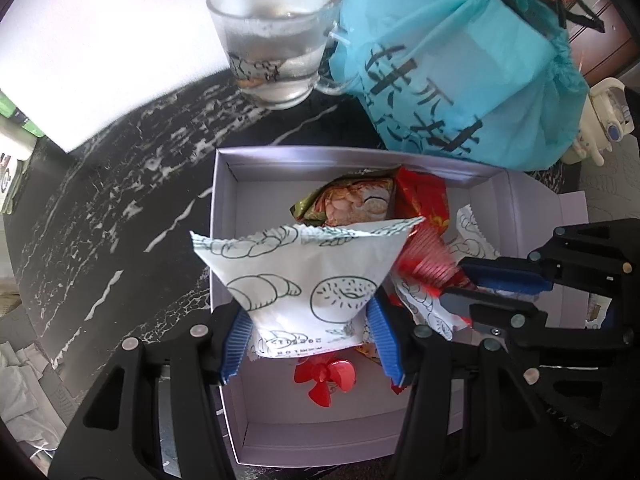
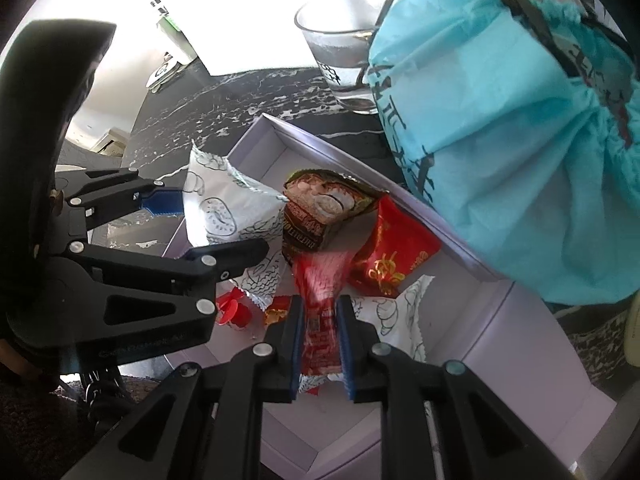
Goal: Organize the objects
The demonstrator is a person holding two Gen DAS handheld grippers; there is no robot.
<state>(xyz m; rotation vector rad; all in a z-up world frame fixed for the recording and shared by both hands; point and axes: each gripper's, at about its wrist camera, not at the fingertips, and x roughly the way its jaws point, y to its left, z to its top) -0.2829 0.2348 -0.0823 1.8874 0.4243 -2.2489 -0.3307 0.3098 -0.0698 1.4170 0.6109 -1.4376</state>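
Note:
An open pale cardboard box [image 1: 222, 208] sits on a black marbled table. My left gripper [image 1: 308, 312] is shut on a white packet printed with pastries [image 1: 304, 264], held over the box's left side. My right gripper [image 2: 320, 312] is shut on a red packet [image 2: 322, 280], whose blurred top hangs over the middle of the box. In the box lie a green-brown snack packet [image 2: 324, 204], a red packet with gold print [image 2: 396, 256], another white pastry packet [image 2: 396, 316] and a small red plastic piece [image 1: 324, 380].
A glass mug [image 1: 276, 40] holding water stands behind the box. A large turquoise drawstring bag [image 1: 460, 72] leans over the box's far right edge. A cream plastic item [image 1: 604, 116] stands at the right. The black table [image 1: 120, 200] lies bare left of the box.

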